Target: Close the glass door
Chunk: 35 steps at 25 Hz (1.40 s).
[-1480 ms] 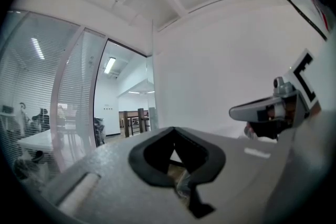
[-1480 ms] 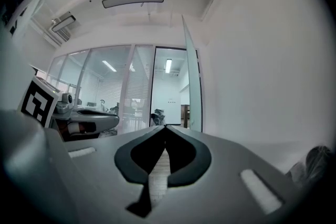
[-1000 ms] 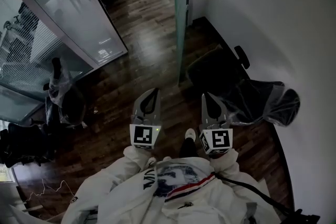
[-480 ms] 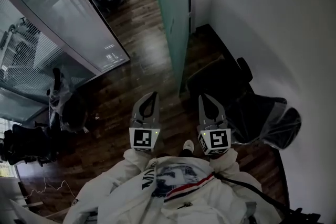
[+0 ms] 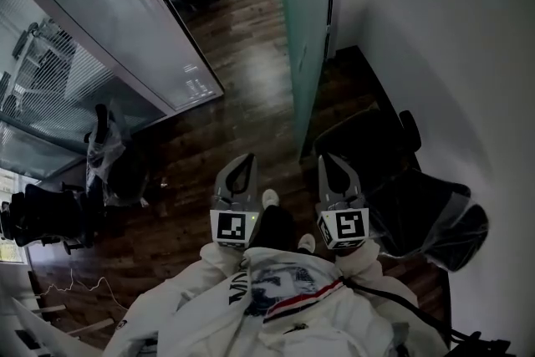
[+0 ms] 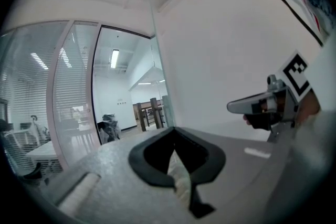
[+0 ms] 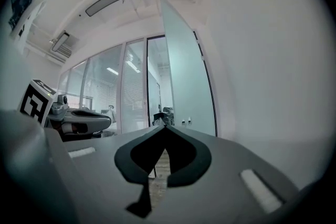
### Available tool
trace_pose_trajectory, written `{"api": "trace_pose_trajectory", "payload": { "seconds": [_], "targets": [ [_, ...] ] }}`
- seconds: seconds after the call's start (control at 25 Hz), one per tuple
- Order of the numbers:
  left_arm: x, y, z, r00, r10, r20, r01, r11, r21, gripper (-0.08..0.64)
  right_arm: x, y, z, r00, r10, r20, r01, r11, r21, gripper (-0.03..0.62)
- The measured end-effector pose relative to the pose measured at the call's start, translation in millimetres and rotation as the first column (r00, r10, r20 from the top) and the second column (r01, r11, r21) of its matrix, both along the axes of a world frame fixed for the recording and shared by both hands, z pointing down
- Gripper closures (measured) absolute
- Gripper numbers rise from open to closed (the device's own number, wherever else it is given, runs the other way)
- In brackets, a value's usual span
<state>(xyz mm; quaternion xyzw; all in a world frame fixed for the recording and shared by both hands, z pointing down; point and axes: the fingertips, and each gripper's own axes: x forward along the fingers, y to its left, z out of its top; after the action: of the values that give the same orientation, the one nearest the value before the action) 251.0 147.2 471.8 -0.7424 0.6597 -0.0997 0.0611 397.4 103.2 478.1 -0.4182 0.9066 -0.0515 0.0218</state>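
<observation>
Dark wood floor runs ahead between a glass partition on the left and a white wall on the right. The glass door stands open: a pale green, frosted leaf, upright, set at an angle off the wall, its length running away from the person so that its near edge faces them. It lies ahead and a little to the right of both tools. The right gripper is nearer to it, almost in line with that edge but well short of it, while the left gripper points down the open floor beside the leaf. Both grippers have their jaws pressed together with nothing between them, and both are held level. Two small fittings show low on the door in the right gripper view; I cannot tell what they are. A black chair stands at the foot of the door between leaf and wall, with a plastic-wrapped chair just behind it, so the wall side looks crowded. By my judgement the leaf is best reached from its free, floor-side face. Another wrapped chair stands well off to the left.
</observation>
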Motion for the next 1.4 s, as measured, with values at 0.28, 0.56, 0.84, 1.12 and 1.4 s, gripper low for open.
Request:
{"api": "trace_pose_trajectory", "payload": {
  "seconds": [0.28, 0.56, 0.84, 1.12, 1.4],
  "targets": [
    [-51, -75, 0, 0.999, 0.037, -0.032, -0.037, 0.999, 0.000, 0.565, -42, -69, -2, 0.998, 0.058, -0.033, -0.058, 0.998, -0.014, 0.588],
    [-90, -129, -1, 0.996, 0.062, -0.057, -0.061, 0.998, 0.007, 0.565, -69, -122, -1, 0.992, 0.116, -0.046, -0.118, 0.992, -0.032, 0.588],
    [-107, -163, 5, 0.988, 0.122, -0.094, -0.122, 0.993, 0.006, 0.565, -92, -147, 1, 0.987, 0.150, -0.063, -0.153, 0.987, -0.041, 0.588],
    [-90, -185, 5, 0.976, 0.157, -0.153, -0.160, 0.987, -0.009, 0.565, -82, -152, 4, 0.989, 0.123, -0.081, -0.126, 0.991, -0.039, 0.588],
    [-82, -207, 4, 0.989, 0.069, -0.134, -0.069, 0.998, -0.001, 0.565, -59, -192, -8, 0.994, 0.055, -0.094, -0.055, 0.998, 0.012, 0.588]
  ]
}}
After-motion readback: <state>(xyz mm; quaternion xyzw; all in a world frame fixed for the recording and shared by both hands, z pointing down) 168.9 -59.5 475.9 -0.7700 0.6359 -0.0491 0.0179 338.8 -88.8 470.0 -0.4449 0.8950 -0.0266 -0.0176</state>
